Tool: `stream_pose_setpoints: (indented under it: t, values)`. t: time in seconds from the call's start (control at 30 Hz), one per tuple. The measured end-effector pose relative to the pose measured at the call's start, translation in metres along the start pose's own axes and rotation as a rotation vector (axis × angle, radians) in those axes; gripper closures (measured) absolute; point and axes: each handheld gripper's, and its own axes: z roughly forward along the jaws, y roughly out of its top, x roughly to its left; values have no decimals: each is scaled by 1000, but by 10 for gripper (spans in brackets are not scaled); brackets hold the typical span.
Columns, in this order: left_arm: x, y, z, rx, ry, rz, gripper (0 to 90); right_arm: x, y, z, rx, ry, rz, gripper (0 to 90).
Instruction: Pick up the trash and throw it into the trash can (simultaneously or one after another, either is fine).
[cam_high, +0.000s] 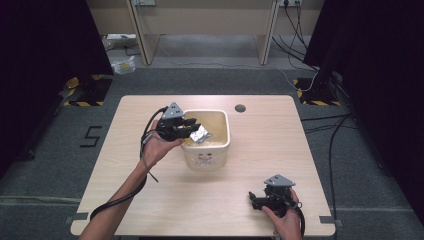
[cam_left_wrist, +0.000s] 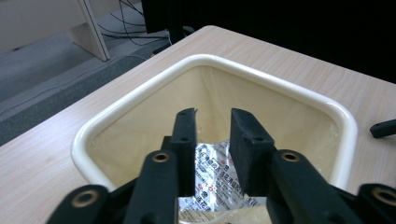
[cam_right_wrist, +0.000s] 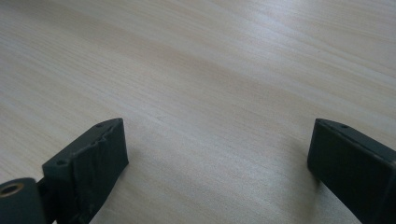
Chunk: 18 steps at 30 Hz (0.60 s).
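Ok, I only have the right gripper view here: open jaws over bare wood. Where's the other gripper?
Observer: The left gripper is held over a cream tub at mid-table.
Operator: Anything in the tub?
Observer: A silver foil packet, lying just below that gripper's jaws.
Operator: Is it gripped?
Observer: It doesn't look so. The left gripper view shows the jaws slightly apart, with the packet behind the gap.

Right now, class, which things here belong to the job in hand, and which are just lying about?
In the job:
left gripper, jaws partly open over the tub
silver packet
cream tub

Lying about:
right gripper, open, over bare table
cables on the floor
desk behind
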Motion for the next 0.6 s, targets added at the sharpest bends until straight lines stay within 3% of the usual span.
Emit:
stream_pose_setpoints:
  t: [0.6]
  values:
    - [-3,-5,-18,-22,-34,-73,404,0,0,0,2,-1,1,52]
